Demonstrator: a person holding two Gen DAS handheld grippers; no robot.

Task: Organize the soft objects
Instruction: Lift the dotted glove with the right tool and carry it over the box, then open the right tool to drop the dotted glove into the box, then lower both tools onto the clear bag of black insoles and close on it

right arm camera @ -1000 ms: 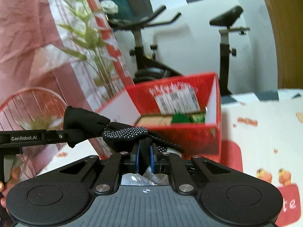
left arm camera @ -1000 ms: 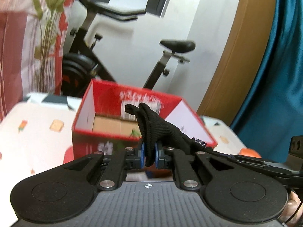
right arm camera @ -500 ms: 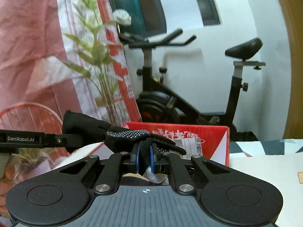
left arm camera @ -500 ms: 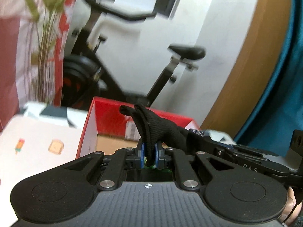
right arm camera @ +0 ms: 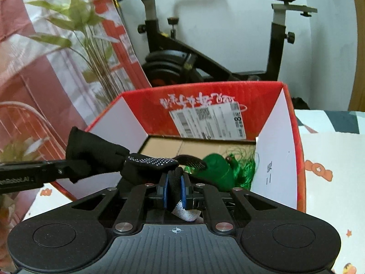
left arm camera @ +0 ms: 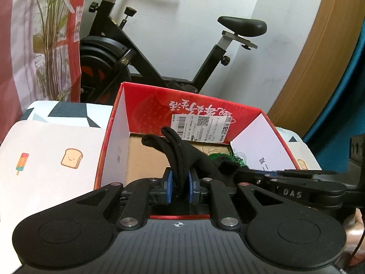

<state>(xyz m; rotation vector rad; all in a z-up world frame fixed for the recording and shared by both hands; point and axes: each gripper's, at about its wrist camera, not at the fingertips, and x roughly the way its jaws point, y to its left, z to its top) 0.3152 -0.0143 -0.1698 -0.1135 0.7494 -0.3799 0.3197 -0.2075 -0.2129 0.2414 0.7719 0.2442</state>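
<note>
1. Both grippers have dropped from the raised pose of half a second ago: the box (left arm camera: 248, 123), then low in both views and mostly hidden, now fills the middle of each, its open top facing the cameras.
2. Left gripper (left arm camera: 179, 188): its jaws are nearly closed, the blue pads pinching a bunched black end of the glove (left arm camera: 182, 150).
3. Right gripper (right arm camera: 174, 191): its jaws are likewise almost closed on the other end, where a white-grey edge of the fabric hangs below the pads.
4. Between them the glove (right arm camera: 98, 157) spans sideways, its dotted palm side up in the right view, hanging over the near part of the box.
5. Inside, a green tasselled item (right arm camera: 224, 170) lies against the right wall; the cardboard floor to its left is bare.
6. My reading: the carry is nearly over and the glove is lined up for release into the box. Letting go with both jaws together should drop it flat; one side released late could drag it over the rim onto the worktop (left arm camera: 45, 146).
</note>
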